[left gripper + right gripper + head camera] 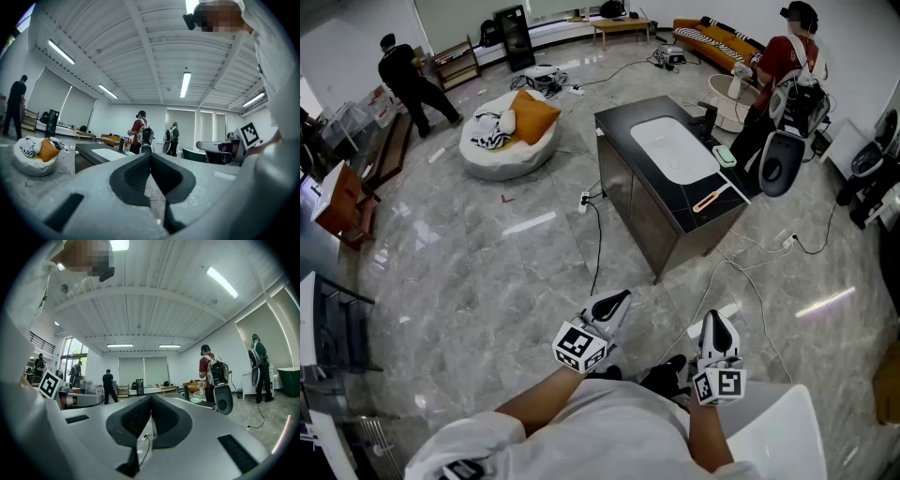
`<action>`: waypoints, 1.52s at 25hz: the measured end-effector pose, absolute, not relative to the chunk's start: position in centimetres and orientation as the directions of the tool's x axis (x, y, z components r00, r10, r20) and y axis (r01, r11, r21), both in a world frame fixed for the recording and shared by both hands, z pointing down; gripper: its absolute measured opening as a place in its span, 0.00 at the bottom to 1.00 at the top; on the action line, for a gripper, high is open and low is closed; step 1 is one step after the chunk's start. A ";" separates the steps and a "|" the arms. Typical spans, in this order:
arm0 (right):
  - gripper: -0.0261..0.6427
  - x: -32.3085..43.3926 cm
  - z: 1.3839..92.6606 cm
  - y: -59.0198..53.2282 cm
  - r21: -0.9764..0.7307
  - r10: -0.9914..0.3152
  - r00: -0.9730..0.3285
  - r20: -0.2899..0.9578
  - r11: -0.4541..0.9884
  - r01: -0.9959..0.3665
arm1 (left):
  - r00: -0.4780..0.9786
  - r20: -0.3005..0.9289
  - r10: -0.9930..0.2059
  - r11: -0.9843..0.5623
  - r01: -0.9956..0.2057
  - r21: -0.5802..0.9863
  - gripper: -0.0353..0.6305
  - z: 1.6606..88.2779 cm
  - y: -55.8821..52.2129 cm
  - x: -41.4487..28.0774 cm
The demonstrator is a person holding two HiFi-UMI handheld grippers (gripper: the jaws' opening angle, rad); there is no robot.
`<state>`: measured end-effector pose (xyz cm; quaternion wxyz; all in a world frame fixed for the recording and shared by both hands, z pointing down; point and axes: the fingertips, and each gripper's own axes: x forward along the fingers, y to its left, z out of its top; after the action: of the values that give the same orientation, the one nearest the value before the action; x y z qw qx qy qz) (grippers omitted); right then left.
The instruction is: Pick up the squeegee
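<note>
Both grippers were held level near the person's body, on the near side of the counter [639, 208] and well apart from it; the left gripper [624, 296] had its jaws pressed together with nothing between them; the right gripper [716, 319] likewise had its jaws together and empty. The squeegee [711, 199], with an orange handle, lay on the counter's black top at its near right corner, close to the edge; neither gripper touched it. A white basin [670, 148] was sunk in the middle of the counter; a pale green pad [724, 156] lay on the counter's right edge, just beyond the squeegee. A person in a red top [781, 64] stood at the counter's far right side; a white beanbag [502, 150] with an orange cushion [532, 114] sat on the floor to the counter's left; a person in black [406, 82] stood further left of the counter; a black cable [597, 239] ran along the floor from the counter's left side toward the grippers.
</note>
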<state>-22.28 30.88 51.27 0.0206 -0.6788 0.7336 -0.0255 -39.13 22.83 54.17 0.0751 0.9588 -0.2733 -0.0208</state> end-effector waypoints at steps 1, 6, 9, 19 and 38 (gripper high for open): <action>0.06 -22.2 51.2 30.9 -0.065 -0.997 -0.076 0.007 0.076 -0.995 | 0.852 -0.001 -0.524 -0.841 -0.518 0.156 0.07 54.0 22.8 -39.0; 0.06 -22.0 51.3 30.7 -0.067 -0.997 -0.071 0.010 0.070 -0.995 | 0.856 -0.006 -0.517 -0.846 -0.511 0.150 0.07 53.6 22.7 -38.8; 0.06 -21.9 51.2 30.1 -0.061 -0.997 -0.077 0.005 0.077 -0.995 | 0.852 -0.004 -0.523 -0.843 -0.517 0.151 0.07 53.7 22.1 -38.8; 0.06 -21.5 50.6 29.8 -0.094 -0.996 -0.089 -0.012 0.089 -0.992 | 0.863 0.008 -0.506 -0.851 -0.500 0.158 0.07 53.4 22.1 -37.8; 0.06 -15.1 51.3 24.9 -0.147 -0.990 -0.140 -0.031 0.143 -0.979 | 0.857 0.040 -0.514 -0.843 -0.514 0.158 0.07 53.4 18.5 -31.4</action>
<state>-15.13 24.88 51.29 0.0599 -0.6530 0.7536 -0.0455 -31.36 18.51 53.38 0.0818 0.9600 -0.2677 -0.0022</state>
